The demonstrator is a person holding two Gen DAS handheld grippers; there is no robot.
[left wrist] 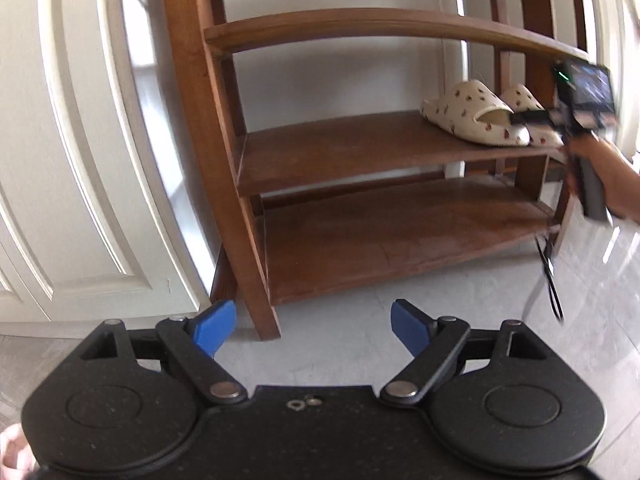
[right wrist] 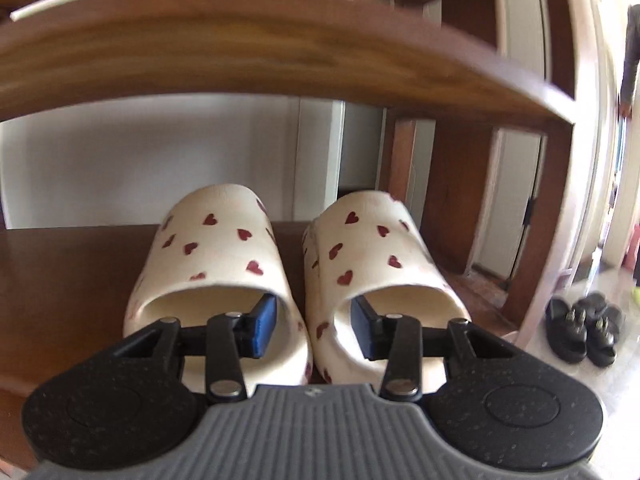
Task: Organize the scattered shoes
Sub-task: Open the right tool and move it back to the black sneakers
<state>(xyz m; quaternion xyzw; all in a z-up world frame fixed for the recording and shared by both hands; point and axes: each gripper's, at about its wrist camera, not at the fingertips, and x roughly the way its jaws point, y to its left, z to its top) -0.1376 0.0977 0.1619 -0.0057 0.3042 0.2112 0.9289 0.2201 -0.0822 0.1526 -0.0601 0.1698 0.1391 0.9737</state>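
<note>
**Heart-print slippers side by side on the wooden rack**

Your pair of cream foam slippers with small red hearts [right wrist: 256, 264] sits on the second shelf from the floor of the brown, glossy wooden shoe rack [left wrist: 360, 148], toes pointing to the wall, the two touching or nearly so along their inner sides. They are thick and rounded, with a matte, slightly pebbled skin and wide open heels.

Your right gripper [right wrist: 316, 328] reaches level into the pair: one blue pad sits inside the left slipper's opening, the other inside the right slipper's, so the two inner walls lie between the pads. The jaws are partly spread, and you cannot tell for certain whether the pads press on the foam. Your hand [left wrist: 608, 184] holds its handle at the rack's right end.

Your left gripper [left wrist: 314, 330] hangs over the floor in front of the rack, jaws spread wide, nothing between the blue pads.

The rack's shelves are curved slats with worn, scuffed tops. It stands on pale grey polished floor tiles [left wrist: 440, 320], against a white wall and beside a white panelled door [left wrist: 80, 160]. A pair of black studded sandals [right wrist: 584, 328] lies on the floor to the rack's right.
</note>
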